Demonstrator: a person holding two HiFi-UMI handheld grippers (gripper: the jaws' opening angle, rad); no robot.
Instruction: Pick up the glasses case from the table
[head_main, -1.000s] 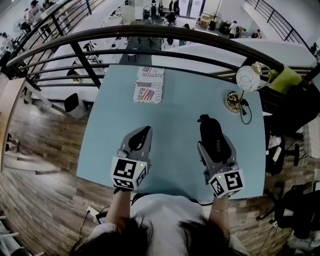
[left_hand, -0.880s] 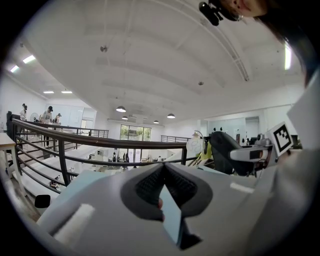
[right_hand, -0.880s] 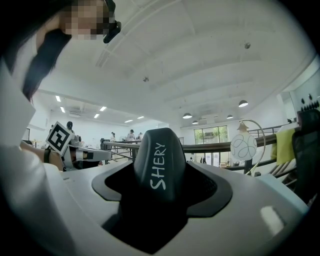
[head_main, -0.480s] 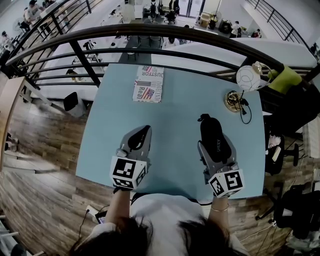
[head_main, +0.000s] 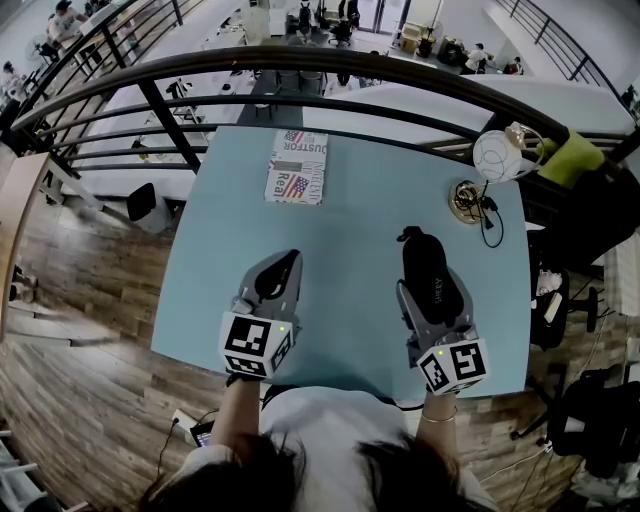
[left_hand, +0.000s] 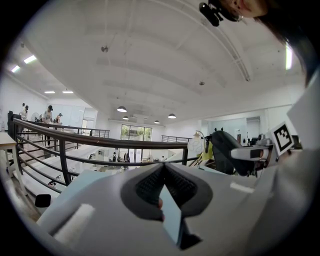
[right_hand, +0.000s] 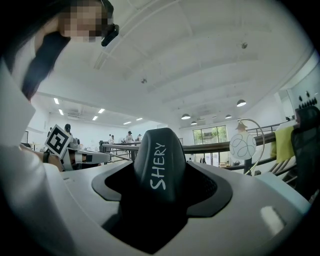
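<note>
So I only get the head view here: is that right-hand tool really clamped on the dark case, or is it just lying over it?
Observer: The right gripper view shows the right gripper shut on the glasses case, with its jaws against both sides.
Operator: And the other tool?
Observer: In the left gripper view the left gripper is shut. Its tips meet and there is nothing between them.
Operator: Any markings on the case?
Observer: White letters along its top read SHERY.
</note>
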